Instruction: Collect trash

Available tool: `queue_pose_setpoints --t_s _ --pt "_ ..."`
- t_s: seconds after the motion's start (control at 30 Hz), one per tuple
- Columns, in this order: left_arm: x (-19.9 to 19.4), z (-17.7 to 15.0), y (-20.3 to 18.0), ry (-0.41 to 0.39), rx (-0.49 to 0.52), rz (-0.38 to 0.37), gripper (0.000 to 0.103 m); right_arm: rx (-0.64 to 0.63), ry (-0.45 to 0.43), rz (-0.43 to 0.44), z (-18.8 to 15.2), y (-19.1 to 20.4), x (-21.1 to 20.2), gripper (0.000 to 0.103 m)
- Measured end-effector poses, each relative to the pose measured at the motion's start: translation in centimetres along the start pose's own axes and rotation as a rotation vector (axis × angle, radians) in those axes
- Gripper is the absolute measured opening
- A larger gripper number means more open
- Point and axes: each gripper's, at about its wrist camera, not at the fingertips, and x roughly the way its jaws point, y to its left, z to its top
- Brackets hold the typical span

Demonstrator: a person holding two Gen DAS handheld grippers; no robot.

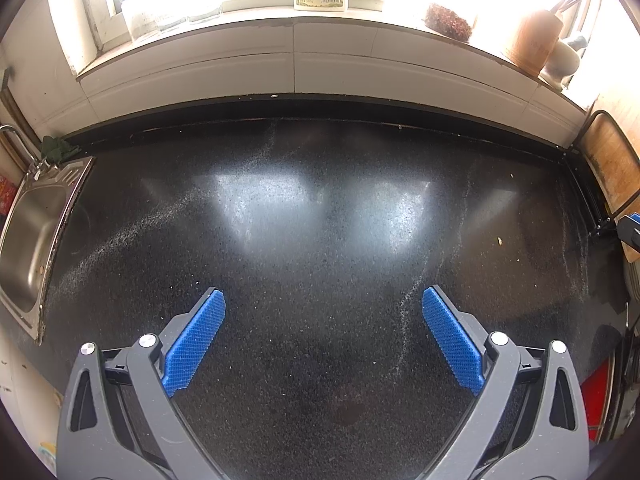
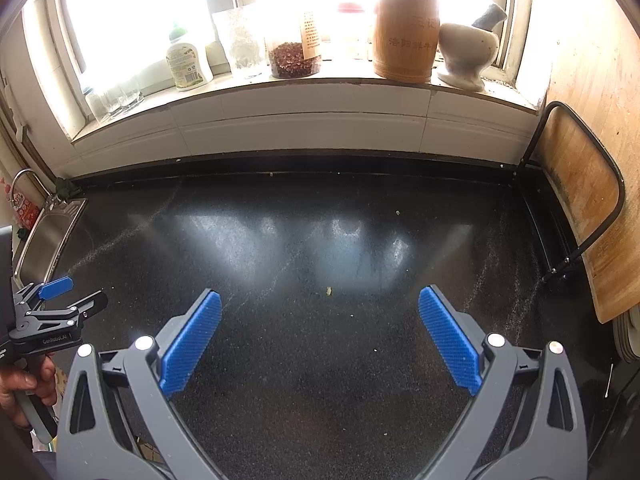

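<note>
Speckled black countertop [image 2: 320, 360]; pale crumb [image 2: 328, 290] (irregular); both grippers agape.

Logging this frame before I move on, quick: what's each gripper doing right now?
Left gripper: open, holding nothing, above the dark countertop.
Right gripper: open, holding nothing.

The speckled black stone counter [image 1: 320, 240] is gleaming glossy; the steel sink [image 1: 28, 232] is shining brushed; wooden cutting board [image 2: 580, 208] is looking worn; blue tool pads [image 2: 192, 344] are showing rough texture.
</note>
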Motion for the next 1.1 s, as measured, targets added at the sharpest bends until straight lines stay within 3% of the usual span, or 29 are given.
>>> queue_pose_setpoints --t_s 0.8,1.1 --pt "0.01 0.59 0.5 0.009 -0.012 -0.009 0.096 -0.009 0.001 0.0 0.52 0.39 0.22 0.096" --pt "0.19 0.58 0.77 0.009 -0.012 0.02 0.096 -0.007 0.001 0.001 0.5 0.42 0.24 0.096"
